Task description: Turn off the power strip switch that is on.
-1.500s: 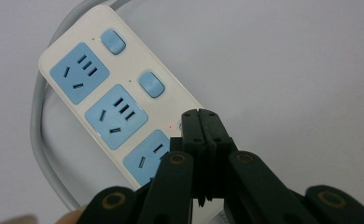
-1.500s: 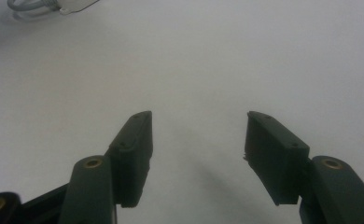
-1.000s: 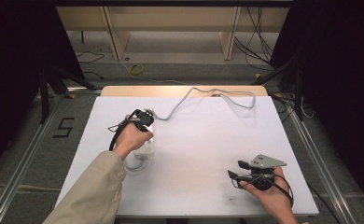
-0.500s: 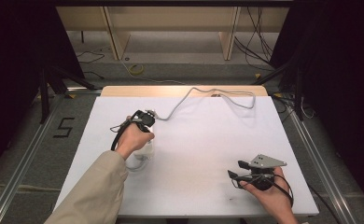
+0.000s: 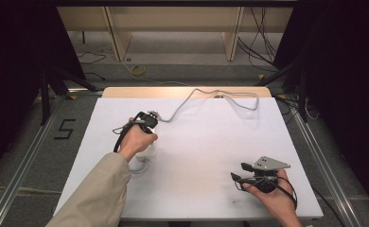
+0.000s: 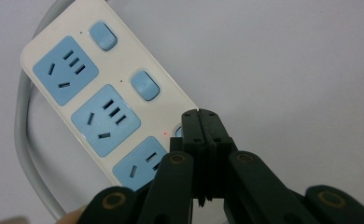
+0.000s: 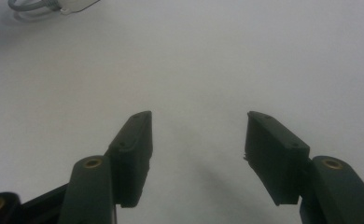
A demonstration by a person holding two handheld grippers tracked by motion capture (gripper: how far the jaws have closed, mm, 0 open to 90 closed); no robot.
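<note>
Nothing has moved: left tool (image 6: 201, 122) presses white power strip's (image 6: 106, 100) lit switch.

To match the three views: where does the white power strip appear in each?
High view: power strip left of centre, under the left hand.
Left gripper view: upper left to centre, its third switch beneath the closed left gripper.
Right gripper view: not identifiable.
Shared landmark: grey cord.

The third switch (image 6: 178, 132) of the power strip (image 6: 101, 107) is mostly hidden behind the left gripper (image 6: 202, 122); the lowest socket (image 6: 140, 167) is partly covered.
</note>
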